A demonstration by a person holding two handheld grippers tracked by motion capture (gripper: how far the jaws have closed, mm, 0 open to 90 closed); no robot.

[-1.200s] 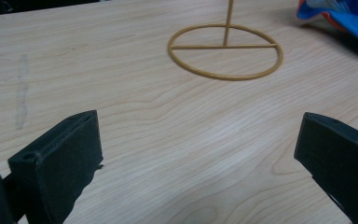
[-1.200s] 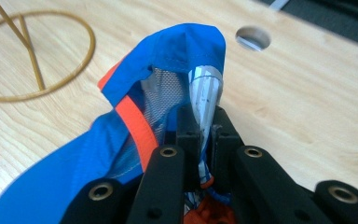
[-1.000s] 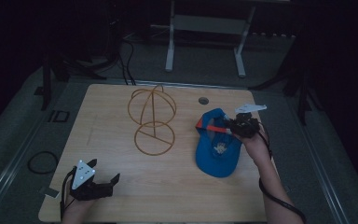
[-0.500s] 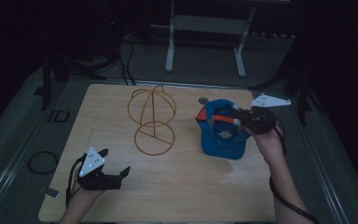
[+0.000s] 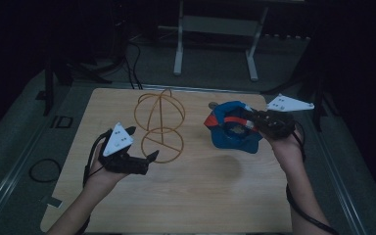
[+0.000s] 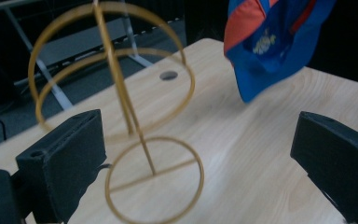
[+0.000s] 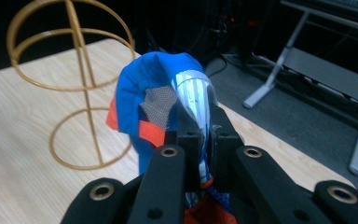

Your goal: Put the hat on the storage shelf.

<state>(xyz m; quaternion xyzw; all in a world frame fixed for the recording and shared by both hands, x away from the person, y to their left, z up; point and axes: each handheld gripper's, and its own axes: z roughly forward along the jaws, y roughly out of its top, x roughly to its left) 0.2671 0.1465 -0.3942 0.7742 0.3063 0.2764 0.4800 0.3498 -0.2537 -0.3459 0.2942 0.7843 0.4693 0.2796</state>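
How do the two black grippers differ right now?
The left gripper is open with nothing between its jaws, beside the gold wire hat stand; the right gripper is shut on the blue and orange cap, holding it above the wooden table. Both are hand-held.

Metal stand legs [image 5: 214, 44] and cables [image 5: 132, 61] on floor behind table.

Tongs [image 7: 204, 133] clamped on blue cap [image 7: 149, 88]; gold wire stand [image 7: 74, 84] beyond on table [image 7: 14, 140].
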